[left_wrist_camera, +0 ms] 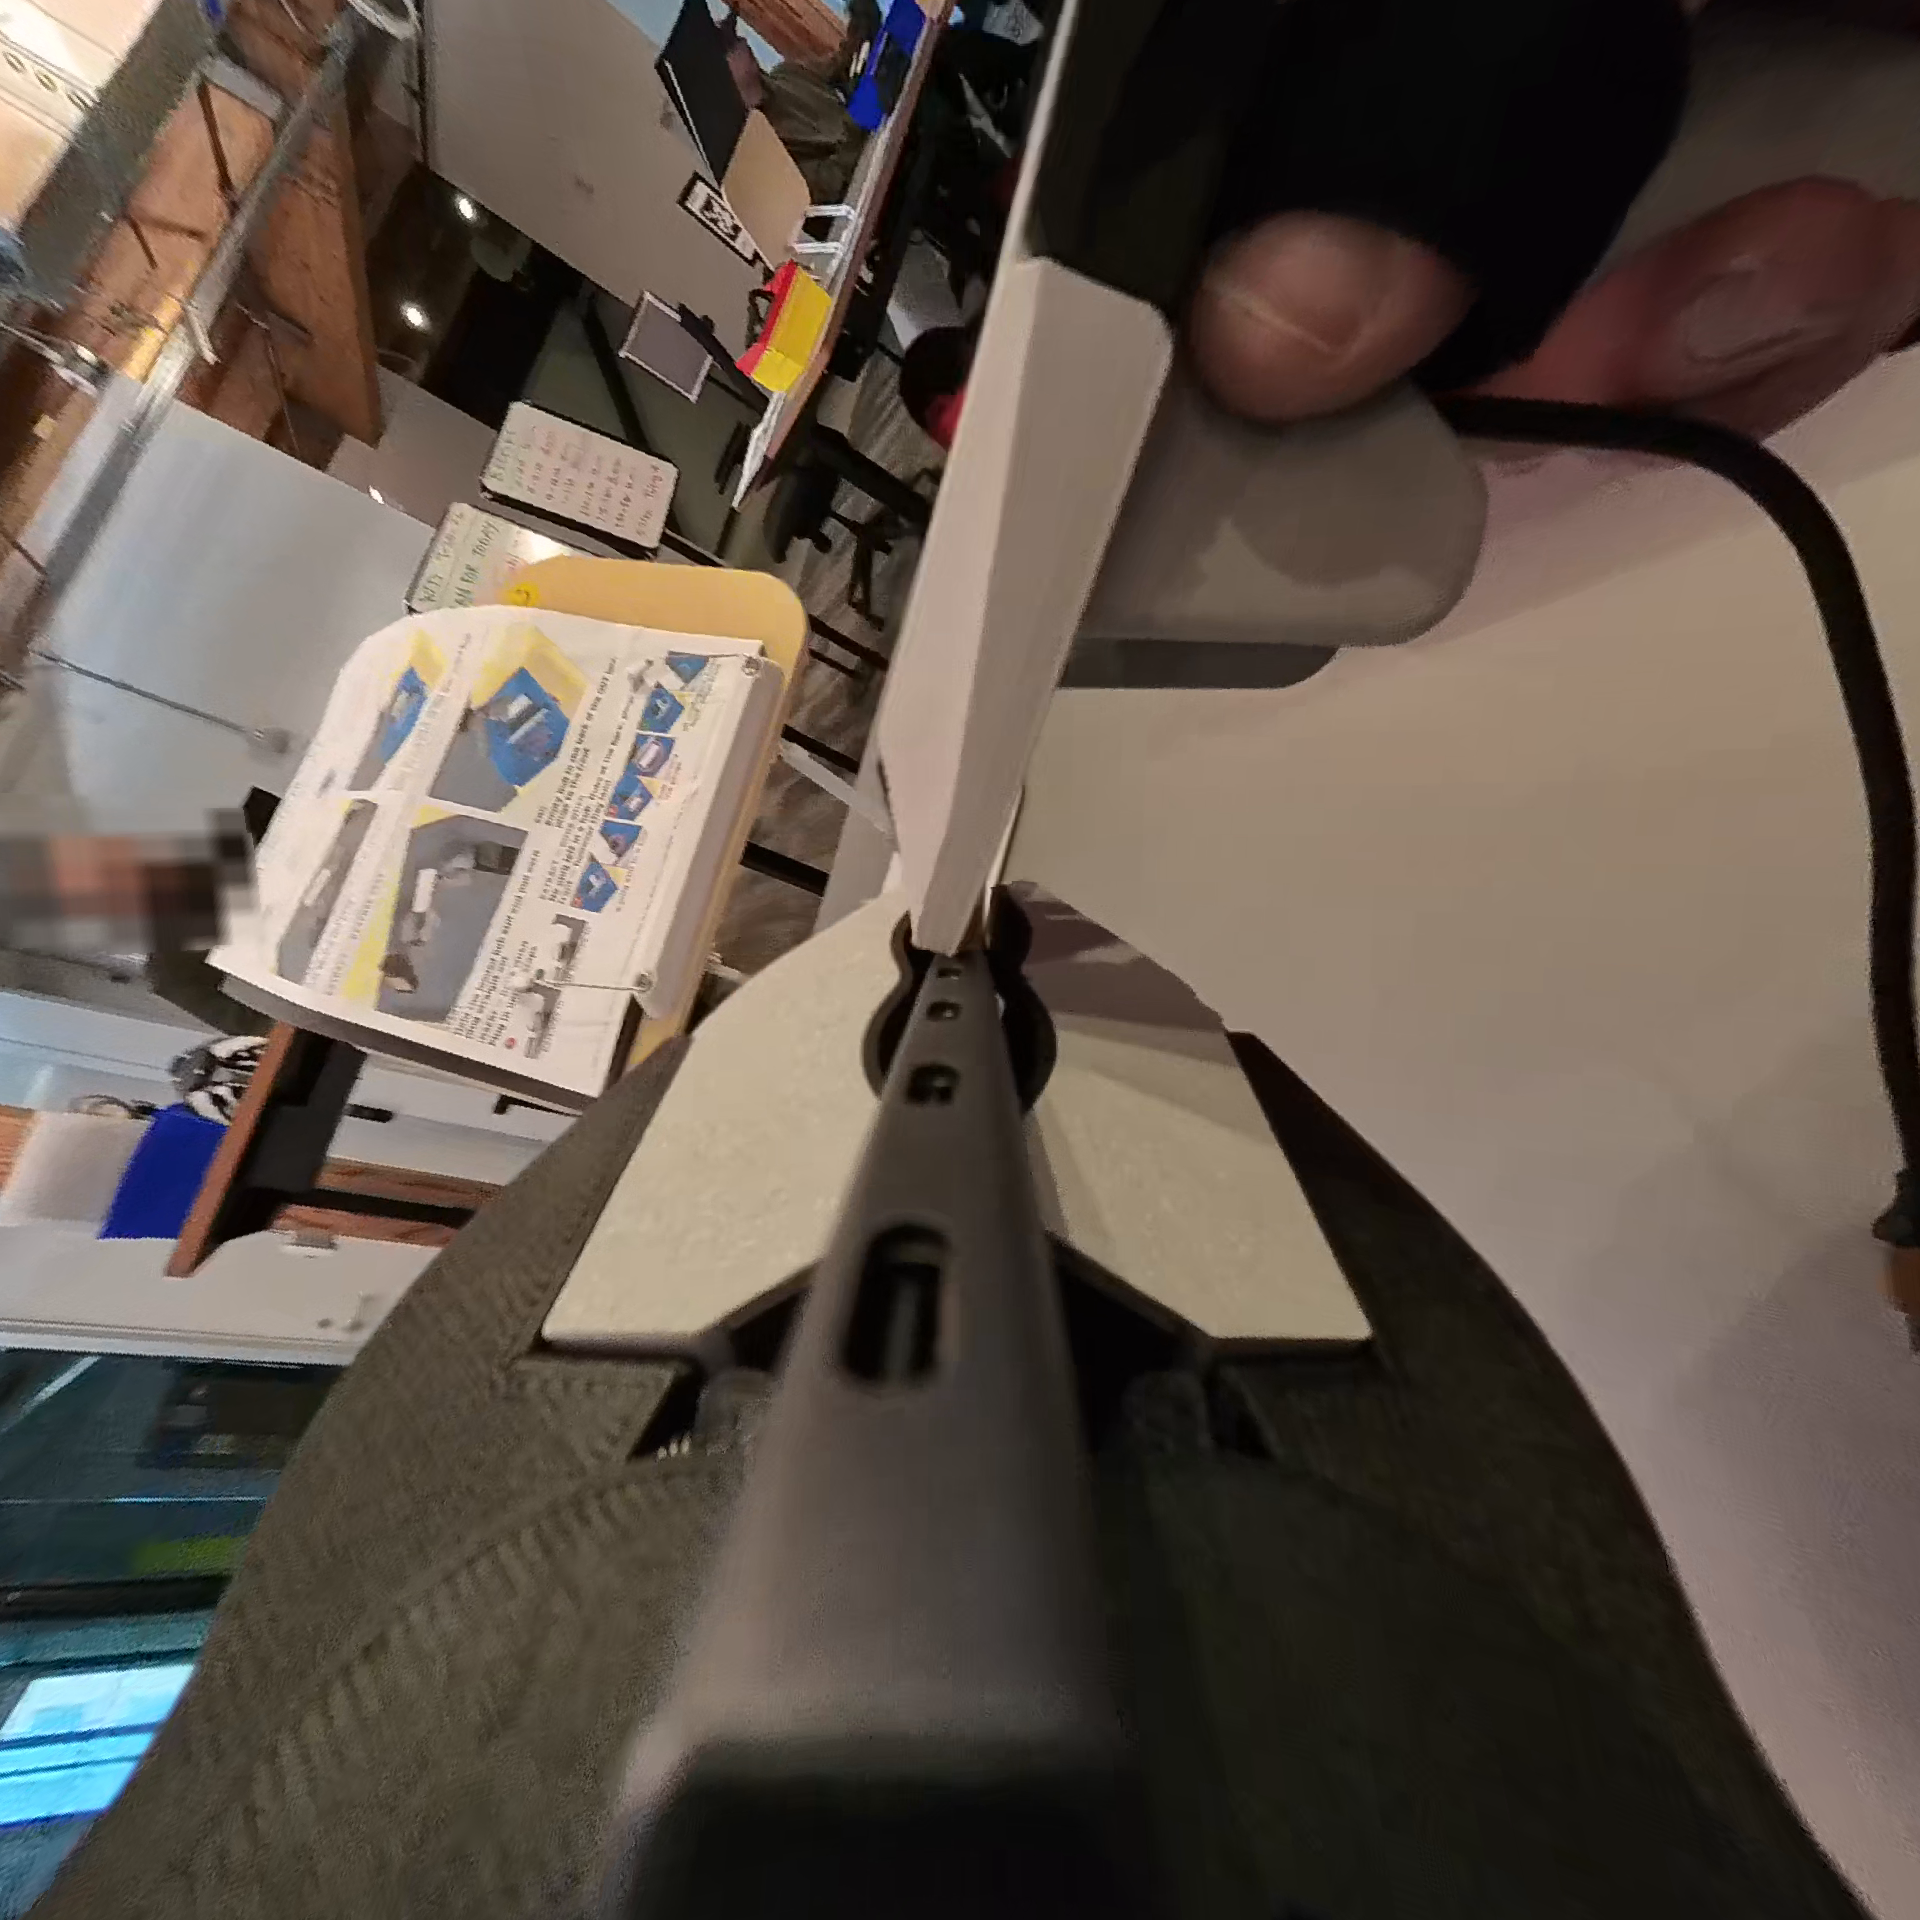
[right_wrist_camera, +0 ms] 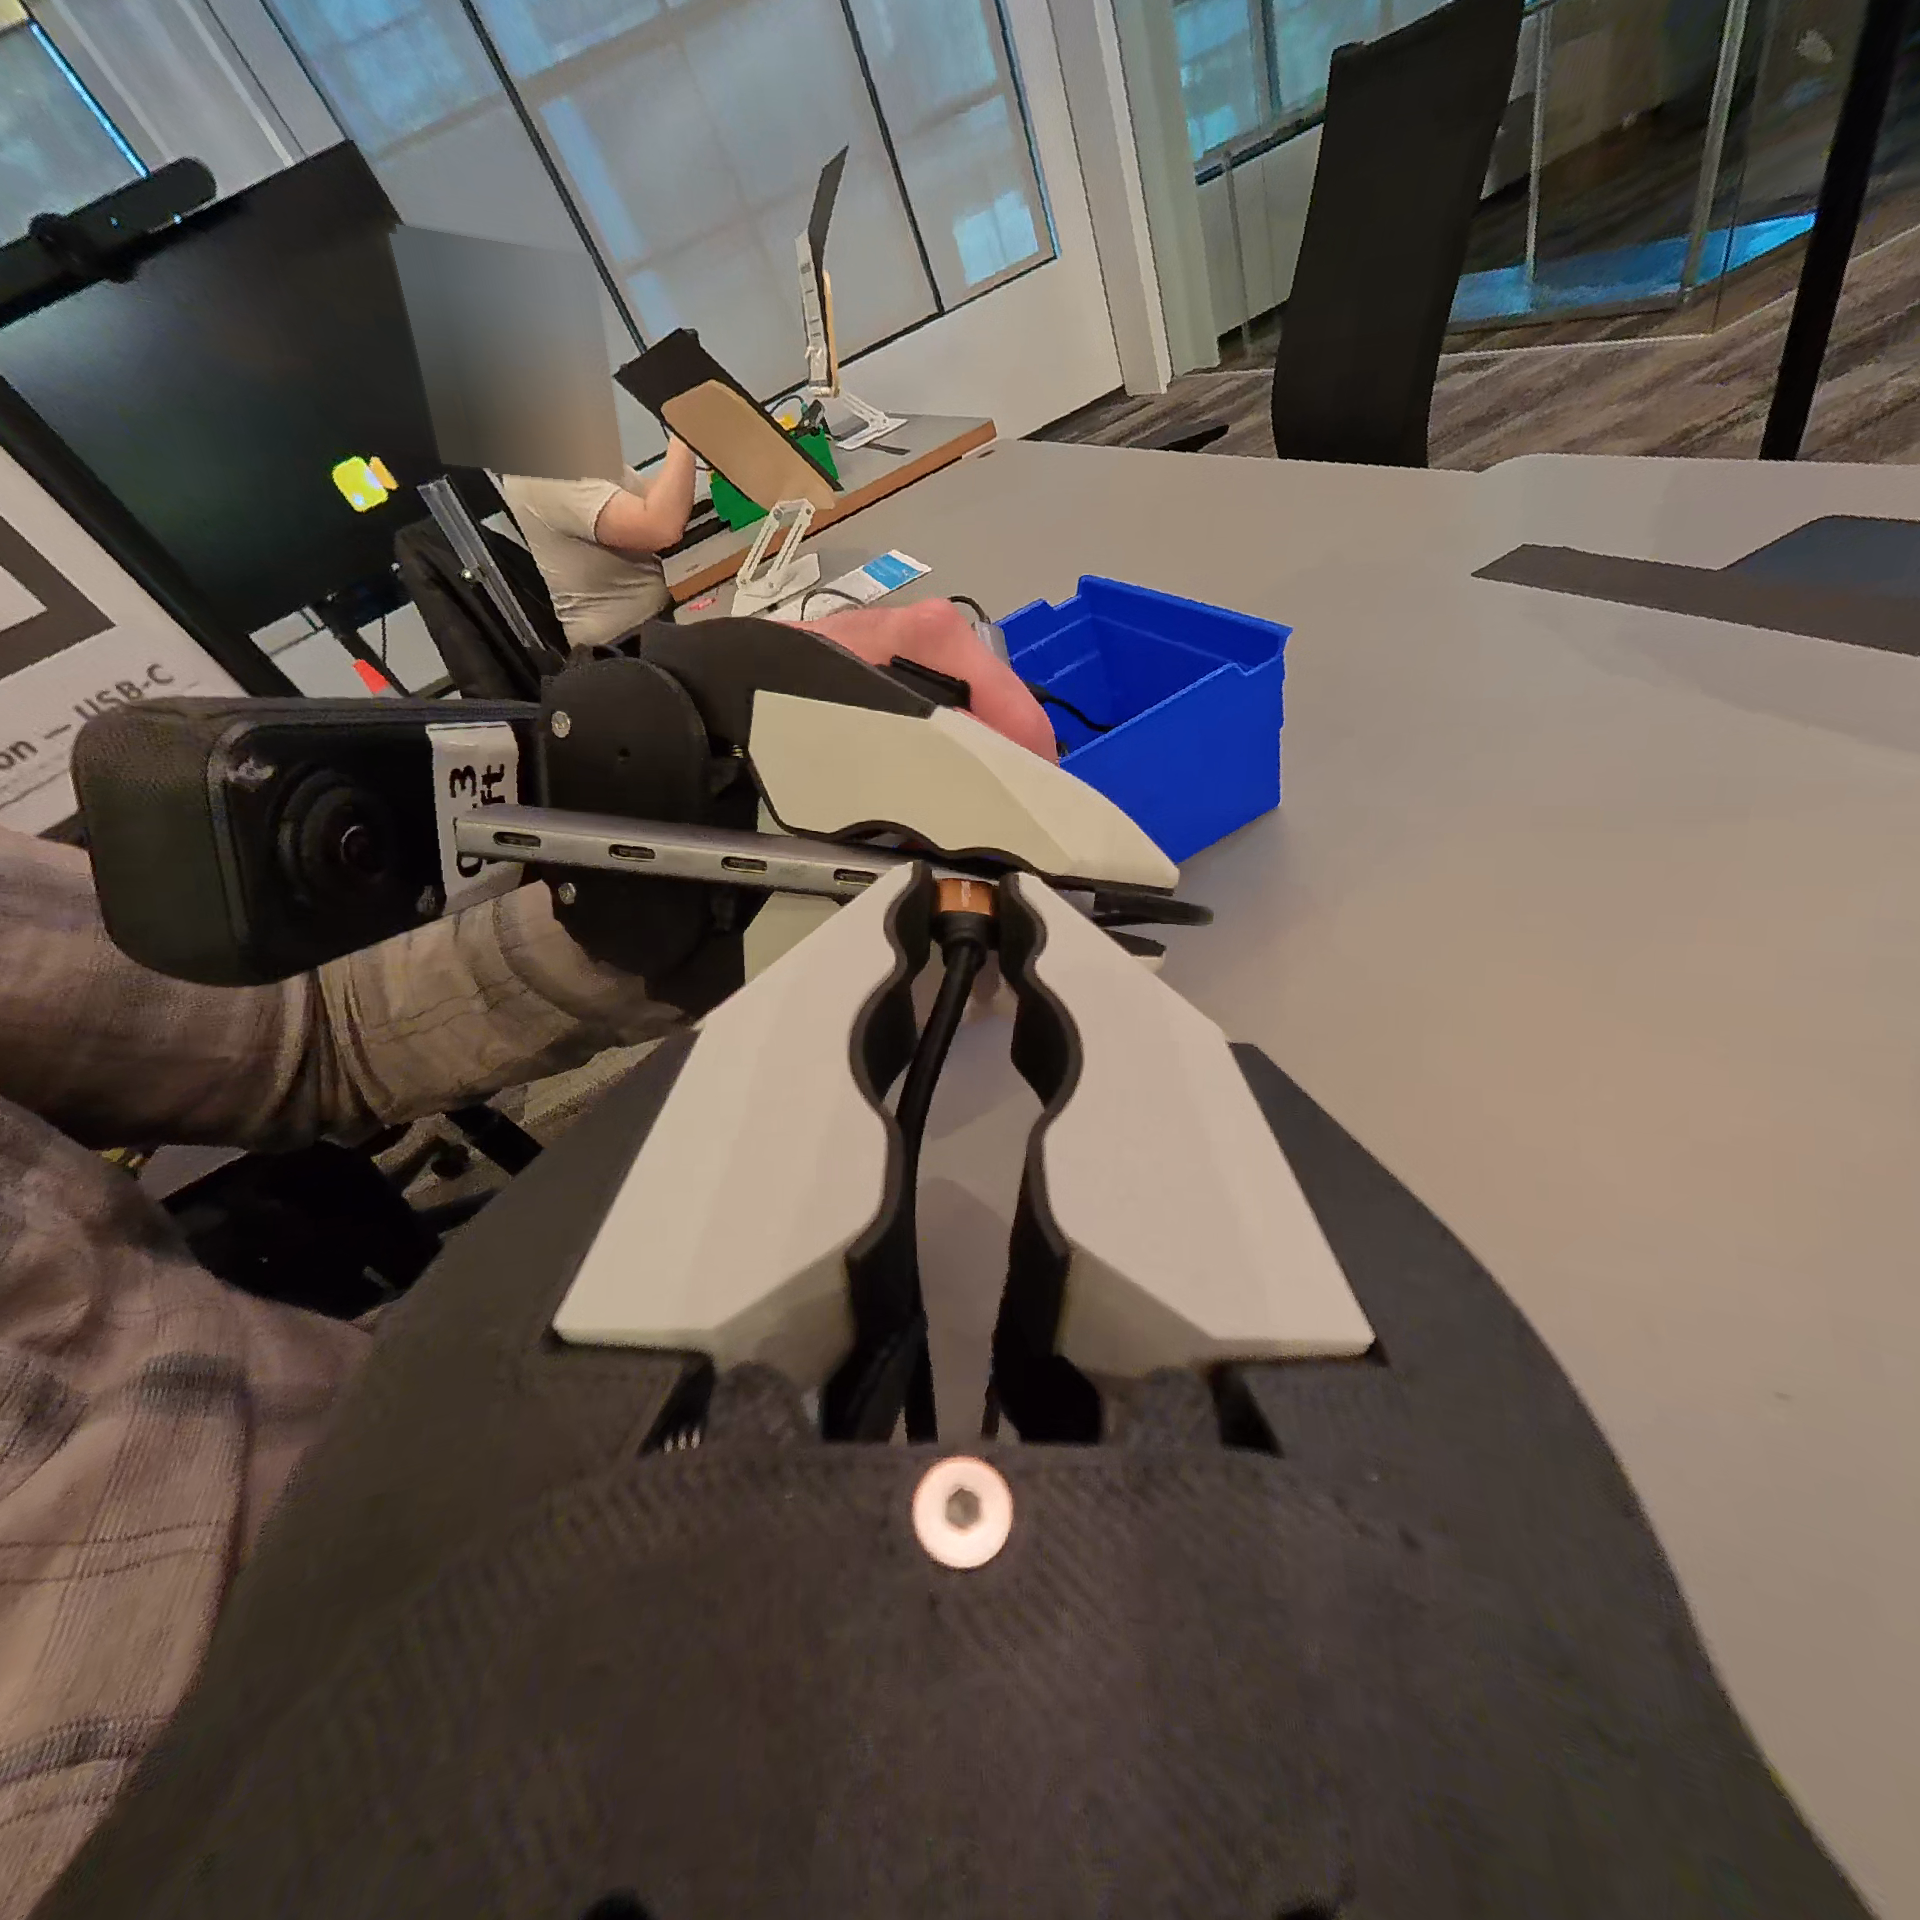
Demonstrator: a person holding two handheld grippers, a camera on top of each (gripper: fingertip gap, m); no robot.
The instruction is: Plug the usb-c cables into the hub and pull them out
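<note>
My left gripper [left_wrist_camera: 951, 935] is shut on the grey hub [left_wrist_camera: 914, 1351], a slim bar with several ports along its edge. In the right wrist view the hub [right_wrist_camera: 675, 857] lies level in the left gripper [right_wrist_camera: 1039, 862], above the table edge. My right gripper [right_wrist_camera: 961, 904] is shut on a USB-C plug [right_wrist_camera: 961, 896] with a copper collar. Its black cable [right_wrist_camera: 930, 1039] runs back between the fingers. The plug's front end sits against the hub's rightmost port, and its tip is hidden. One white finger [left_wrist_camera: 1023, 582] of the right gripper comes down onto the hub's far end.
A blue bin [right_wrist_camera: 1164, 717] stands on the grey table [right_wrist_camera: 1558, 935] just behind the grippers. A black chair [right_wrist_camera: 1382, 239] is at the far side. A person sits at another desk. Printed sheets on a stand [left_wrist_camera: 499, 831] show beside the table. A black cable [left_wrist_camera: 1849, 727] loops at the right. The left gripper's tips are roughly 5 cm from the right gripper's.
</note>
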